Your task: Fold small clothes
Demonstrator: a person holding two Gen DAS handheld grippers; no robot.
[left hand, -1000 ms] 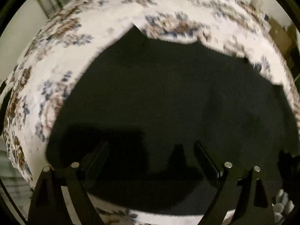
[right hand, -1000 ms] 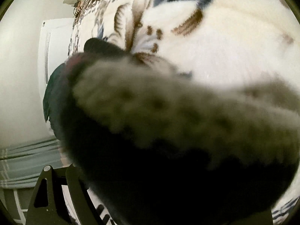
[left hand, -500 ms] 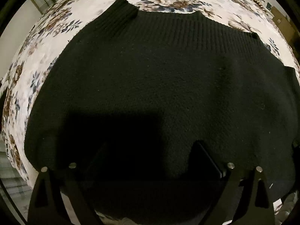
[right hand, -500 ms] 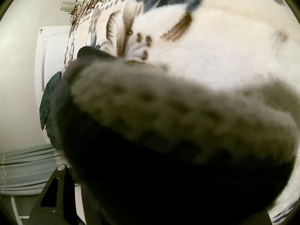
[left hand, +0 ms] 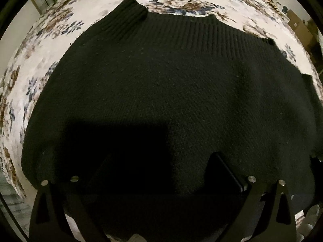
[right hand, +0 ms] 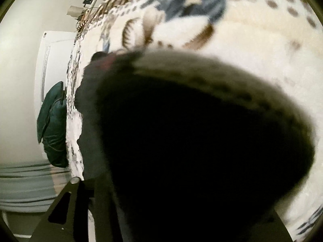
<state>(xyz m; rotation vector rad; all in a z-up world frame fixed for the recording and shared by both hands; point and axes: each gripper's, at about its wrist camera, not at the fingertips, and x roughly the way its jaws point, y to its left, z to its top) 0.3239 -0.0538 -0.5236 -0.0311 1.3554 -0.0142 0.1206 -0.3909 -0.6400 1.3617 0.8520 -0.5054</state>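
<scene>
A black knitted sweater (left hand: 171,84) lies spread flat on a floral blanket (left hand: 40,46), its ribbed band at the far side. My left gripper (left hand: 161,169) hovers open just above the sweater's near part, with one finger (left hand: 226,173) visible and nothing between the fingers. In the right wrist view a thick fold of the same black sweater (right hand: 201,141) bulges right in front of the lens and hides the fingertips. My right gripper (right hand: 181,211) looks shut on that fold, close above the blanket (right hand: 252,40).
Cardboard boxes (left hand: 300,28) stand beyond the far right of the blanket. In the right wrist view a dark green bag (right hand: 53,125) leans on a white wall, beside a white door (right hand: 54,60). A striped cloth (right hand: 26,183) lies at lower left.
The left gripper has moved closer over the sweater, which now fills more of its view. The right gripper has turned and shifted with its fold, showing more wall and bag.
</scene>
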